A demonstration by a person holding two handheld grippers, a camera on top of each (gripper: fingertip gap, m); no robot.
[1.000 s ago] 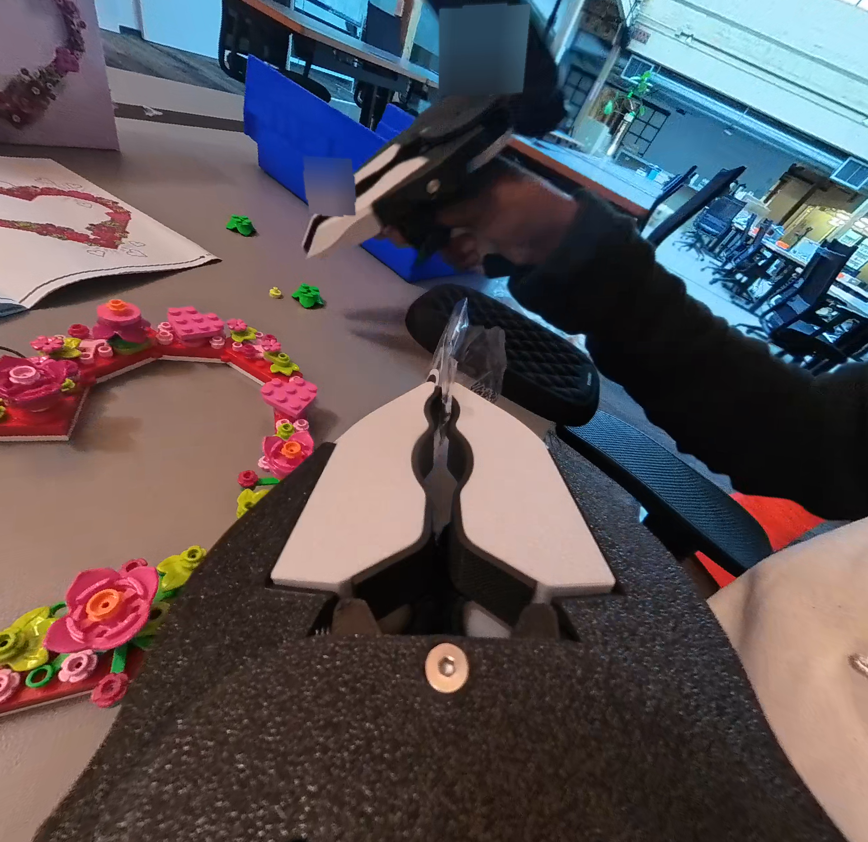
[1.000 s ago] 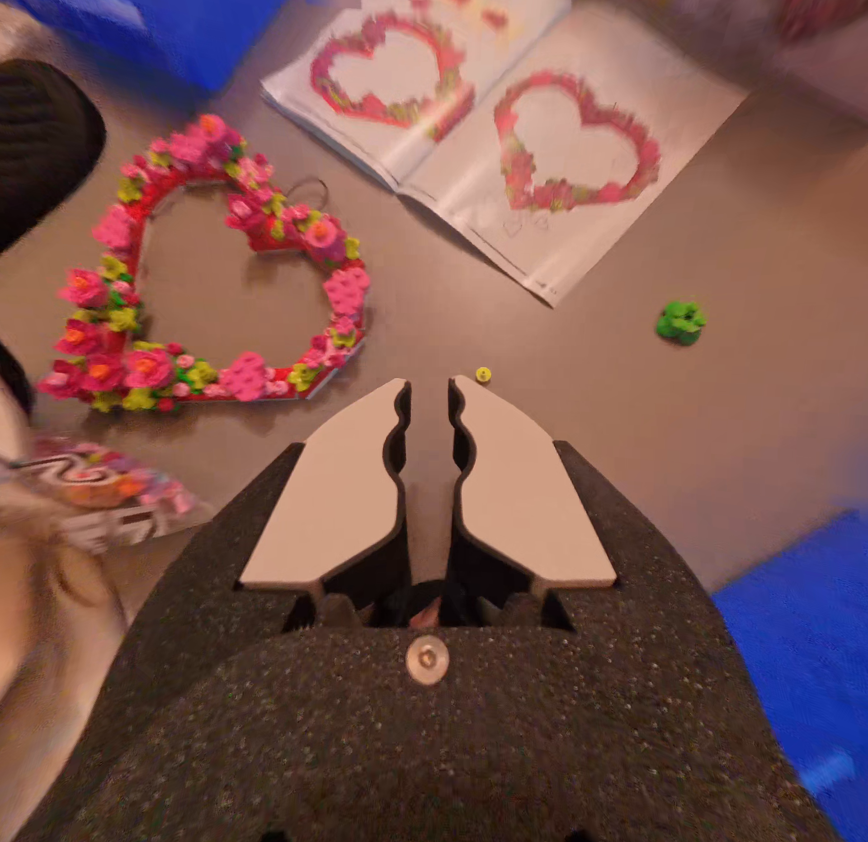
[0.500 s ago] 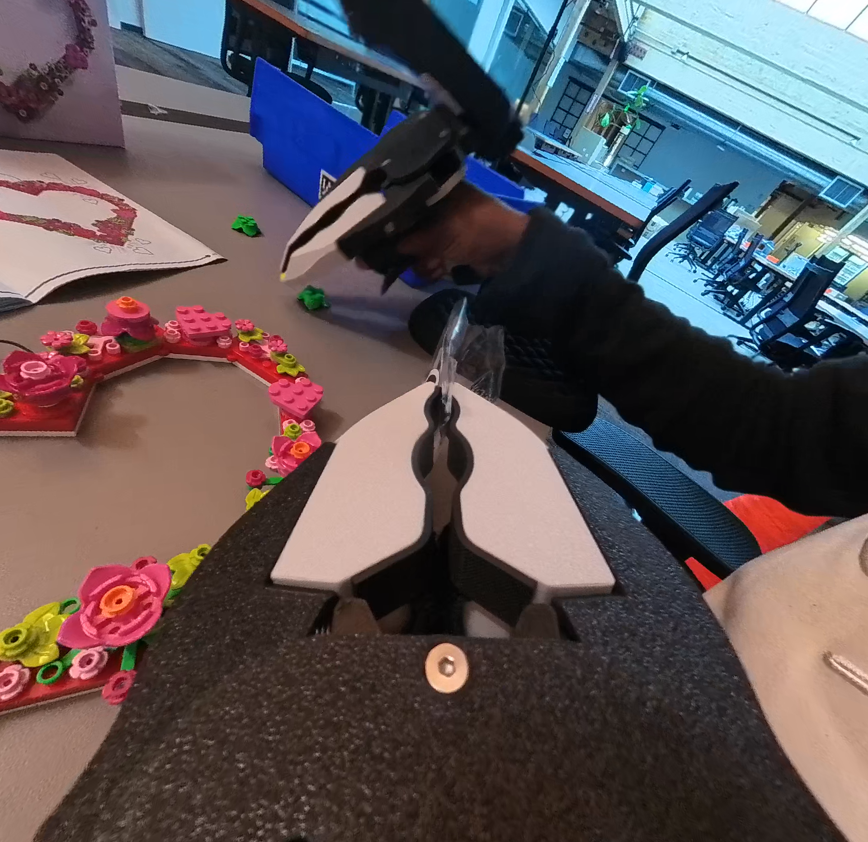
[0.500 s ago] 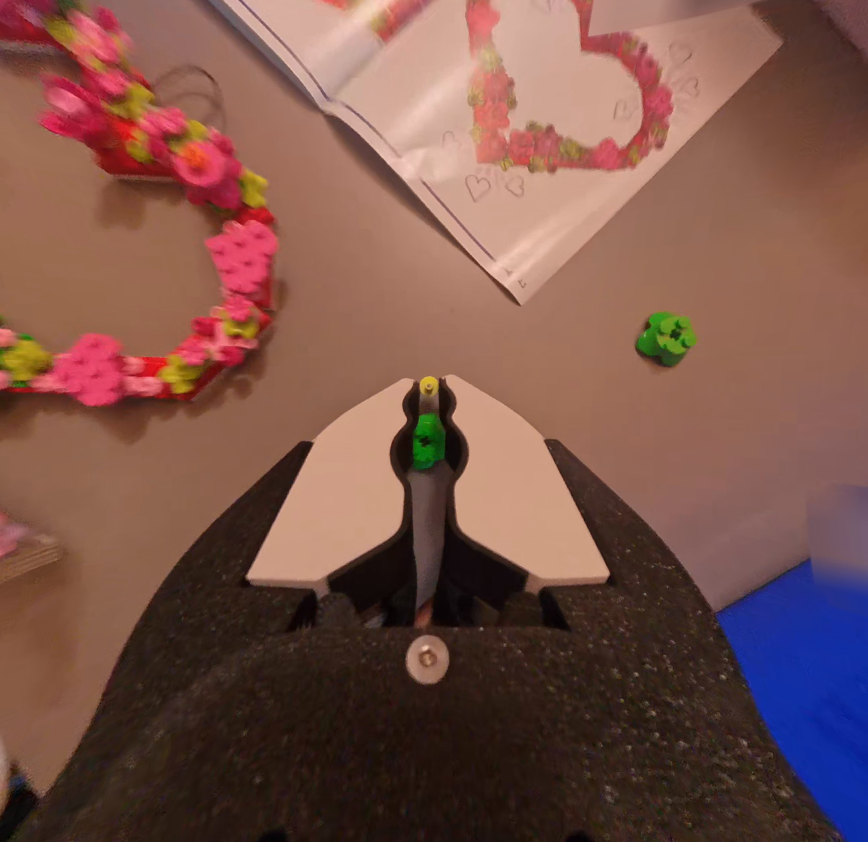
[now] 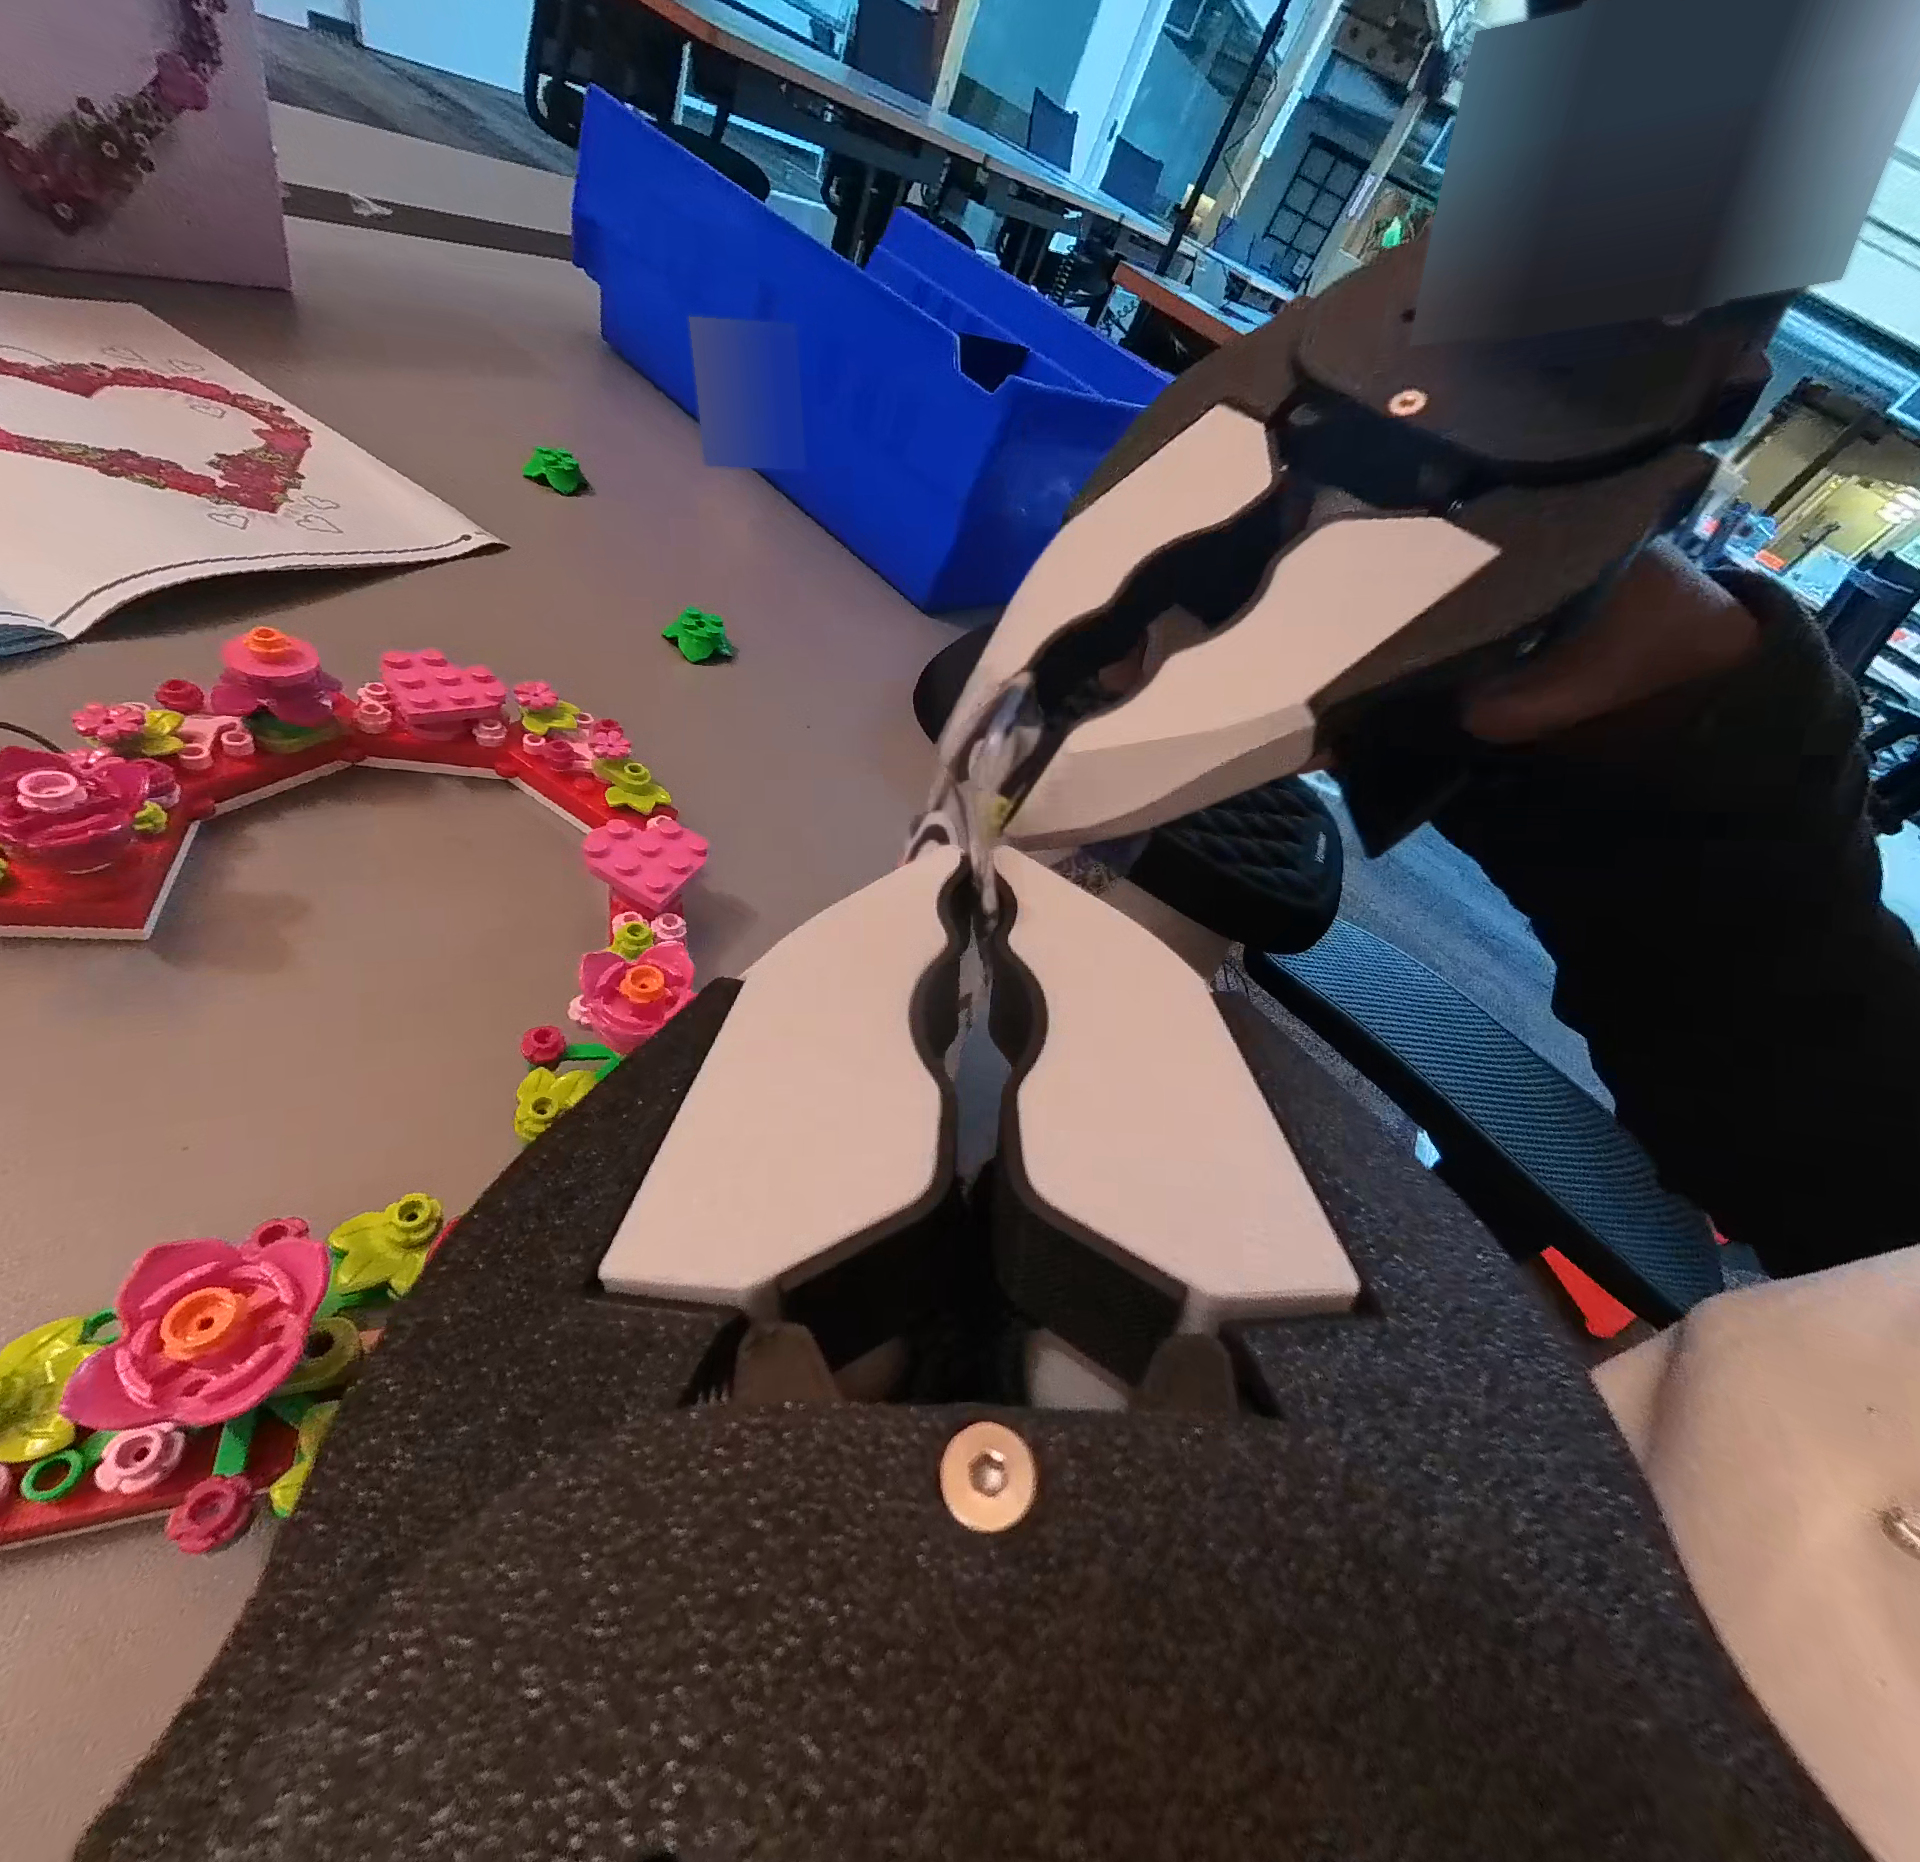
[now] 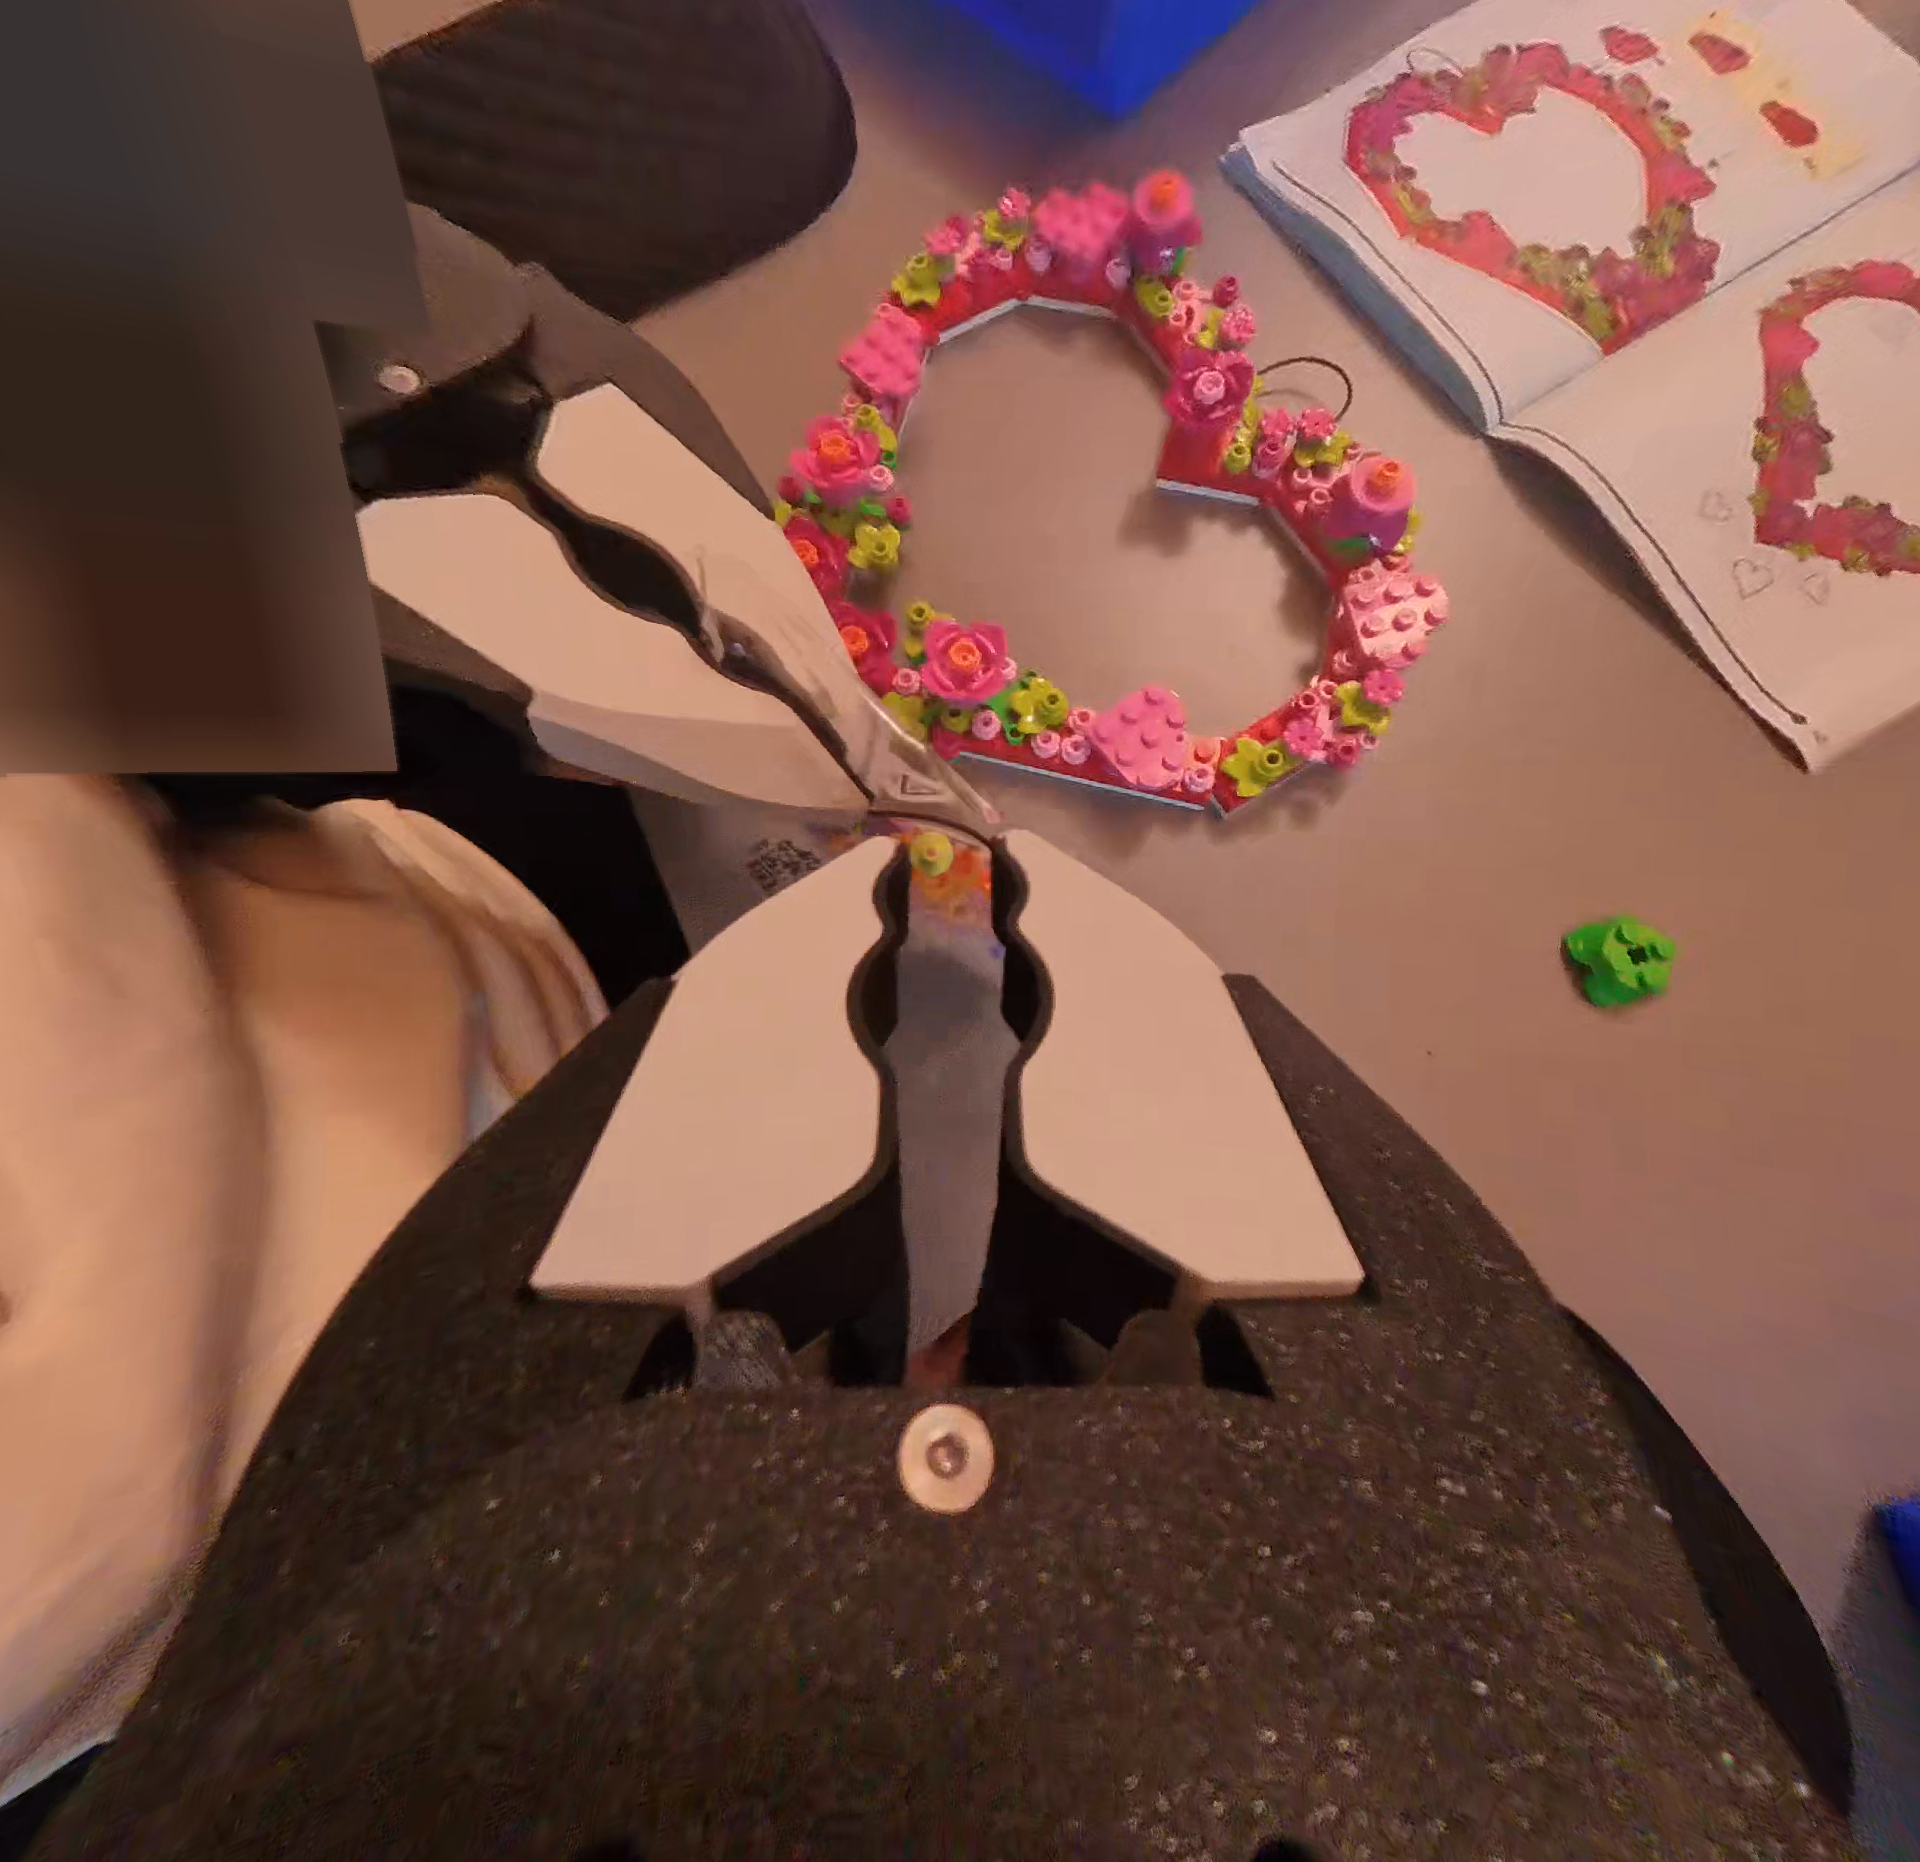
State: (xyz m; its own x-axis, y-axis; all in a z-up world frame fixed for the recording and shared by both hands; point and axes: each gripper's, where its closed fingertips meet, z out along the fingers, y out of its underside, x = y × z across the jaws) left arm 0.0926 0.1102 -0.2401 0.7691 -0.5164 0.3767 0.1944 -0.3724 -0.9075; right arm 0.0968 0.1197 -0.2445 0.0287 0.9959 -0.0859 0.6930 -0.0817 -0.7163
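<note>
My left gripper (image 5: 977, 872) is shut on the top edge of a clear plastic bag (image 5: 1000, 726) held just off the grey table's edge. My right gripper (image 6: 948, 851) meets it tip to tip, jaws a little apart around the bag's mouth (image 6: 902, 773). A small yellow stud (image 6: 928, 854) lies between its tips, narrower than the gap. Coloured pieces show through the bag below. In the left wrist view the right gripper (image 5: 987, 794) comes down from the upper right. In the right wrist view the left gripper (image 6: 873, 773) enters from the upper left.
A heart wreath of red plates and pink flowers (image 5: 416, 732) (image 6: 1371, 617) lies on the table. There are loose green leaf pieces (image 5: 698, 633) (image 6: 1619, 958), an open booklet (image 5: 156, 482), a blue bin (image 5: 831, 389) and a black chair armrest (image 5: 1236, 867). The grippers are tip to tip, or close to it.
My right gripper closed on the yellow stud on the table, carried it over to the bag in my left gripper, and its jaws have parted there. The left gripper stayed put.
</note>
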